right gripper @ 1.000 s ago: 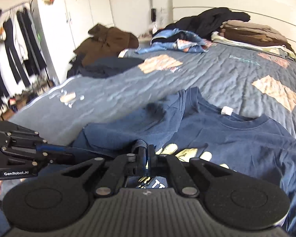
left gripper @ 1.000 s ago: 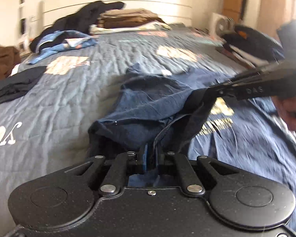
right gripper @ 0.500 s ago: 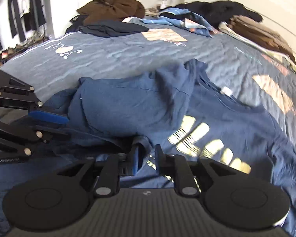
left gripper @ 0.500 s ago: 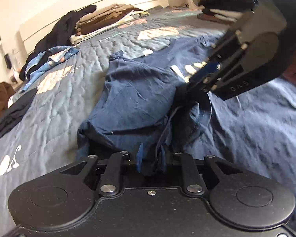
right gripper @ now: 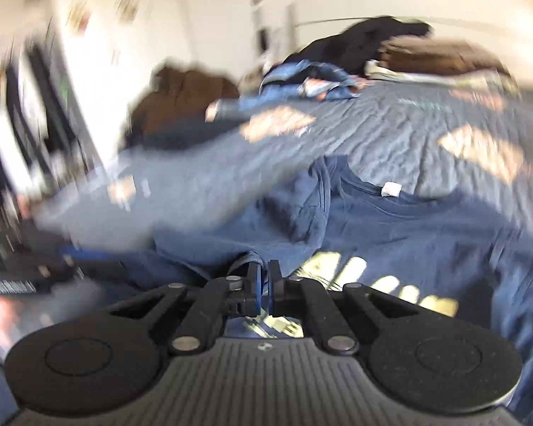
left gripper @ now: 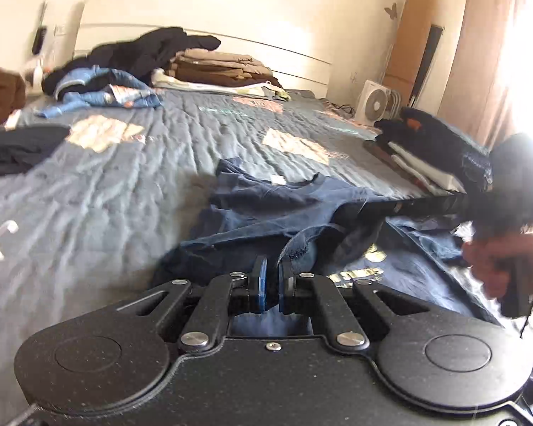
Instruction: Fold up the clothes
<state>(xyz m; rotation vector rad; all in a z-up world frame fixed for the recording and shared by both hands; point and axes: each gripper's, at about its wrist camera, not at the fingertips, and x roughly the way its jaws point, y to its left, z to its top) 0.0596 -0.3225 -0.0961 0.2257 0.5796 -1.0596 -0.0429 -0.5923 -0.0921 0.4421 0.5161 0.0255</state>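
My left claw [left gripper: 270, 266] is clenched on a fold of the navy T-shirt [left gripper: 284, 198], its fingers pinching the hem. My right claw [right gripper: 263, 271] is clenched too, with a bunched edge of the same T-shirt [right gripper: 408, 223] caught between its fingers. The shirt lies crumpled on the blue bedspread [left gripper: 124, 184], near the bed's foot edge, collar toward the headboard. My right hand [left gripper: 497, 266] grips its handle at the shirt's right side. Folded clothes [left gripper: 216, 71] sit stacked at the head of the bed.
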